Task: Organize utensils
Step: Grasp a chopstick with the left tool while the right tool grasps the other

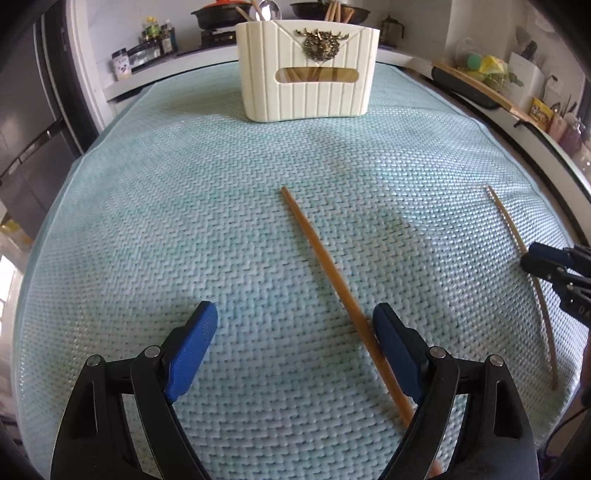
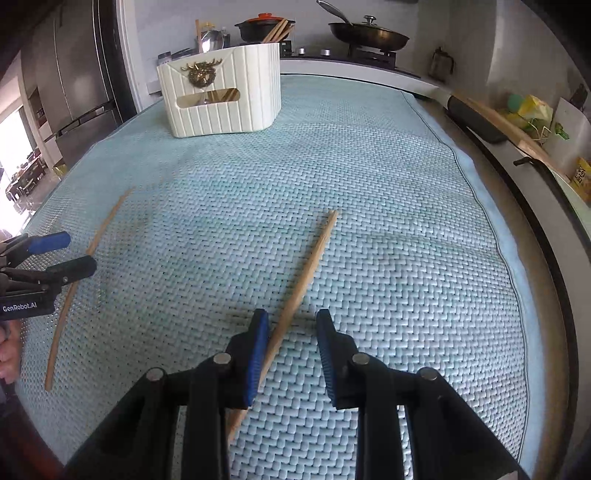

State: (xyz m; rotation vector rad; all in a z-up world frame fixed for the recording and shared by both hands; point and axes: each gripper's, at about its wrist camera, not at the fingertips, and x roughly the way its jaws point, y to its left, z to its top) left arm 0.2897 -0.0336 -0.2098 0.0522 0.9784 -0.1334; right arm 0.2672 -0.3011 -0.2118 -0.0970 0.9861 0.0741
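Note:
Two wooden chopsticks lie on a pale blue woven mat [image 1: 184, 206]. In the left wrist view, one chopstick [image 1: 325, 266] runs between my open left gripper [image 1: 295, 325], close to its right finger. In the right wrist view, the other chopstick [image 2: 306, 273] lies between the fingers of my open right gripper [image 2: 291, 332], near the left finger. A cream utensil holder [image 1: 306, 70] with chopsticks and a spoon in it stands at the mat's far side; it also shows in the right wrist view [image 2: 221, 99]. Each gripper appears at the edge of the other's view: the right gripper [image 1: 535, 258], the left gripper [image 2: 74, 254].
A stove with a frying pan [image 2: 369, 35] and a clay pot [image 2: 264, 26] stands behind the mat. Bottles and jars [image 1: 147, 48] line the counter at back left. A fridge [image 2: 74, 85] is at left. A cutting board and clutter [image 2: 517, 125] sit at right.

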